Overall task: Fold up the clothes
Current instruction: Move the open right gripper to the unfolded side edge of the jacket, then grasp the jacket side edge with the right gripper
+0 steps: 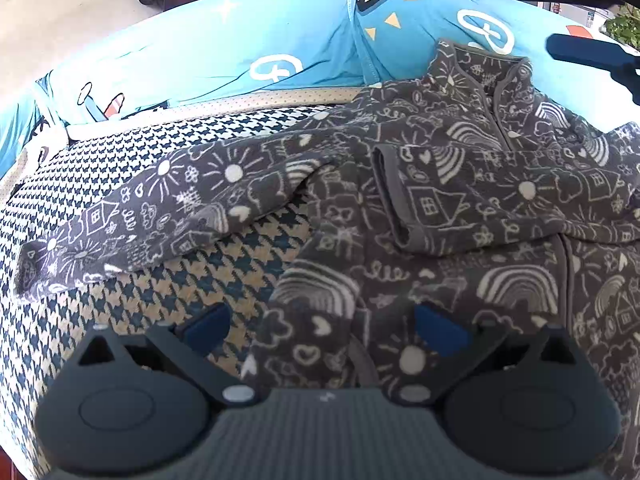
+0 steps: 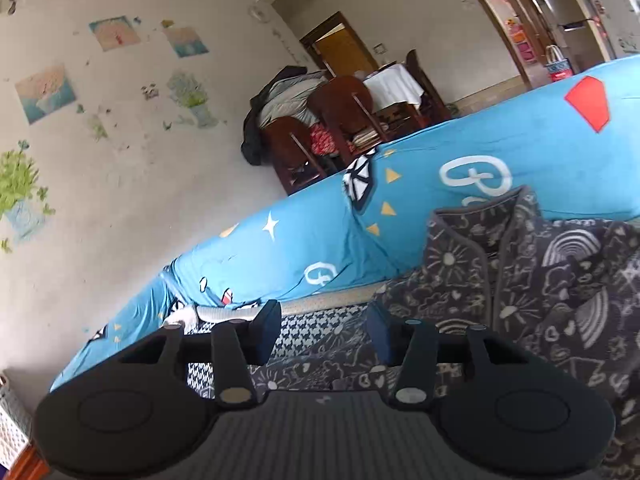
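A grey fleece jacket (image 1: 460,208) with white doodles lies face up on a houndstooth blanket (image 1: 132,292), its zip collar toward the back. One sleeve is folded across the chest and the other sleeve (image 1: 132,220) stretches out to the left. My left gripper (image 1: 324,328) hangs open over the jacket's lower edge, with fabric lying below the gap and its pads not pressing on it. My right gripper (image 2: 323,334) is open just left of the jacket (image 2: 540,280), near the collar, with nothing between its fingers. Its dark fingers (image 1: 588,54) show at the top right of the left wrist view.
A blue patterned quilt (image 1: 240,52) is bunched along the back of the blanket. Behind it stand wooden chairs (image 2: 344,116) and a table with a white cloth. A wall with pictures (image 2: 48,92) runs on the left, and a white basket (image 2: 12,420) sits low left.
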### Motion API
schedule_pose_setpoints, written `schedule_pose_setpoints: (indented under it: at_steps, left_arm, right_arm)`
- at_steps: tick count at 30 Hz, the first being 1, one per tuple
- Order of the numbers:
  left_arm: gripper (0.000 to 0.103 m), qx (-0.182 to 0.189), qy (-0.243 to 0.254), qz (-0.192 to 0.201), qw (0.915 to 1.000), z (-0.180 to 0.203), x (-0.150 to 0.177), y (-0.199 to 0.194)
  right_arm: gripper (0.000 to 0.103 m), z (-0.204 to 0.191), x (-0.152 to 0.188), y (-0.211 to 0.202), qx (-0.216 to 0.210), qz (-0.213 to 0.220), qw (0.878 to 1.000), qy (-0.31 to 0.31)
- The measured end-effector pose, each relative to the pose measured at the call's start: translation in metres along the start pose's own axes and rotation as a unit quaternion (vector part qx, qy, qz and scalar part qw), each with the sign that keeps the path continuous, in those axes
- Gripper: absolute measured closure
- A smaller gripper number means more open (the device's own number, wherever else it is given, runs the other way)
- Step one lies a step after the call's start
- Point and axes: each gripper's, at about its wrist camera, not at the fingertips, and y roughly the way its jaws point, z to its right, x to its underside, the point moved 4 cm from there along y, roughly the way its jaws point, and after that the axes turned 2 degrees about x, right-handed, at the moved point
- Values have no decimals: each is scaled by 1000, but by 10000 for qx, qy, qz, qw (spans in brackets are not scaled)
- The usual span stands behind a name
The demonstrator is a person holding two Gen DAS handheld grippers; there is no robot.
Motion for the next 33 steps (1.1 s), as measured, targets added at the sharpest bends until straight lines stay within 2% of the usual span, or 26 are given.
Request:
schedule_pose_setpoints:
  at_steps: [4, 13, 18, 23, 29, 33]
  left_arm:
    - [0, 112, -90, 12, 9999, 2, -2, 0]
    - [0, 209, -42, 563, 9982, 15, -32, 4]
    - [0, 395, -103, 527, 9978, 20, -53, 21]
    - [0, 321, 82, 640, 9974, 31, -70, 33]
    - [0, 226, 559, 739, 9954, 47, -78, 48]
    - [0, 89, 746, 727, 9945, 53, -80, 60]
  right_arm:
    - [54, 11, -8, -11, 268, 102, 9996, 24]
    - [54, 51, -9, -44, 1039, -9, 9945, 140]
    - [45, 72, -11, -65, 1461, 17, 9892, 101]
    - [36, 96, -11, -85, 1937, 56, 9810, 63]
    - [34, 121, -2, -98, 2586, -288, 9651, -279]
    - [34, 128, 12, -95, 2681, -740, 9582, -669]
